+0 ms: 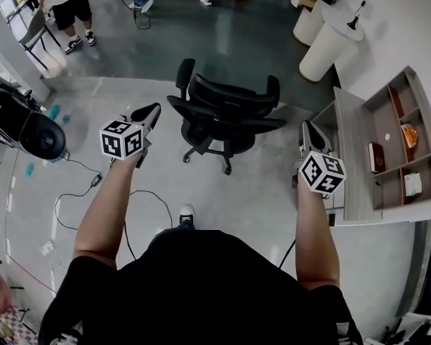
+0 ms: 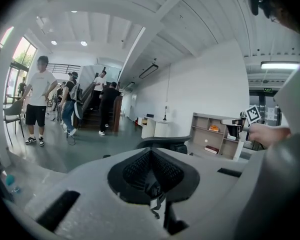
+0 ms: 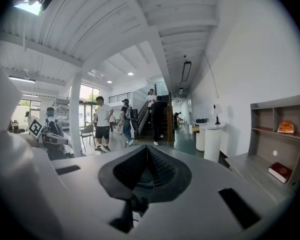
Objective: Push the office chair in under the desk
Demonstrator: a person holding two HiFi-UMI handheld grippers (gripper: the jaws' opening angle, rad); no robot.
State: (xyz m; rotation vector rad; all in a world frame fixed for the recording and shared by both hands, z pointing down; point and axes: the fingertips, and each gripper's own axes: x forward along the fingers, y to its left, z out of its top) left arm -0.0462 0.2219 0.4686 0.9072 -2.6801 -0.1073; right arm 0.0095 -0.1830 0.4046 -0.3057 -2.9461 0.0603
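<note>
A black office chair (image 1: 226,117) stands on the grey floor in the head view, its back towards me and its seat turned away from the grey desk (image 1: 353,153) at the right. My left gripper (image 1: 149,113) hovers left of the chair, apart from it, its jaws shut with nothing in them. My right gripper (image 1: 309,131) hangs between the chair and the desk's edge, also shut and empty. In the left gripper view the chair's top edge (image 2: 162,143) shows just beyond the closed left gripper (image 2: 151,151). The right gripper view looks past the closed right gripper (image 3: 146,149) into the hall.
A shelf unit (image 1: 402,146) with books sits on the desk. White round stands (image 1: 323,49) are at the back right. Cables (image 1: 79,192) and black equipment (image 1: 21,124) lie at the left. People (image 2: 37,101) walk at the far end of the hall.
</note>
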